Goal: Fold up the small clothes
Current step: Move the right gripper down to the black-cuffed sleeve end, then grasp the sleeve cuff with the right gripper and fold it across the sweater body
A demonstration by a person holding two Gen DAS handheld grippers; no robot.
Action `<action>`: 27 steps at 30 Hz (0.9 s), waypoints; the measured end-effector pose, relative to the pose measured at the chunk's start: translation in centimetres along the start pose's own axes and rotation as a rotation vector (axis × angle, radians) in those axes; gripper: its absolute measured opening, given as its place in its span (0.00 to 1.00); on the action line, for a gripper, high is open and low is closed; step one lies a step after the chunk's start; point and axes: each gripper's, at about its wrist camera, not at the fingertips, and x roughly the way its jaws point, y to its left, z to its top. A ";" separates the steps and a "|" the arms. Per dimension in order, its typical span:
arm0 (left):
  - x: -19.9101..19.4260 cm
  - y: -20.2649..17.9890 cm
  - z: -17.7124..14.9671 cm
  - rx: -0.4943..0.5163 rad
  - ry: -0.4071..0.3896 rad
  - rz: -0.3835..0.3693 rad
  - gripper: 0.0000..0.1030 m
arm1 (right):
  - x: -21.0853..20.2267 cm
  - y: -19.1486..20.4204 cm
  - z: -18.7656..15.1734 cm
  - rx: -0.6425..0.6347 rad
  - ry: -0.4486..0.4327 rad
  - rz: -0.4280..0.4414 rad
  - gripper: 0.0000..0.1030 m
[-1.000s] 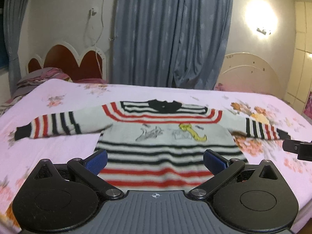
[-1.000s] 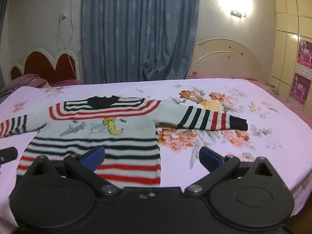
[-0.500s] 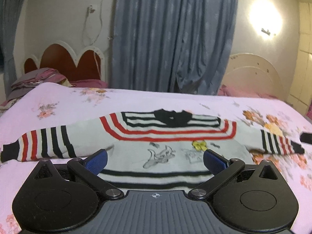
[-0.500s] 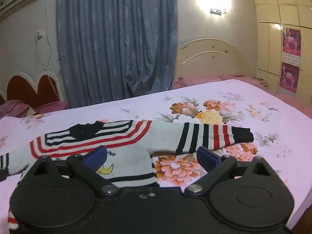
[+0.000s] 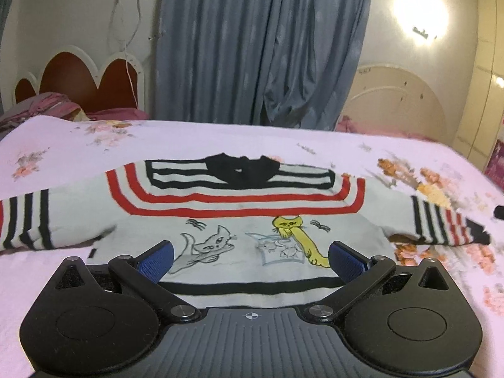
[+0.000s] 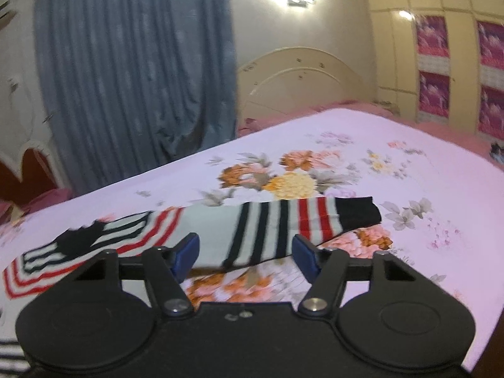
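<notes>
A small striped sweater lies spread flat, front up, on a bed covered with a pink floral sheet, both sleeves stretched out sideways. Cartoon cats decorate its chest. The left gripper hovers over the sweater's lower body, its blue-padded fingers wide apart and holding nothing. The right gripper sits low beside the right sleeve, fingers also apart, framing the sleeve's black stripes without closing on them. A blue curtain hangs behind the bed.
</notes>
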 end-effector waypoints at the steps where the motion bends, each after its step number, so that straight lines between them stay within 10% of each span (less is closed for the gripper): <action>1: 0.8 -0.6 0.2 0.005 0.010 0.003 1.00 | 1.0 -0.9 0.2 0.015 0.004 -0.011 0.55; 15: 10.7 -13.4 2.2 0.094 0.147 0.000 1.00 | 15.9 -12.5 -0.2 0.273 0.176 -0.074 0.46; 27: 13.2 -14.0 3.2 0.082 0.187 0.004 1.00 | 18.6 -15.1 -0.5 0.396 0.160 -0.026 0.44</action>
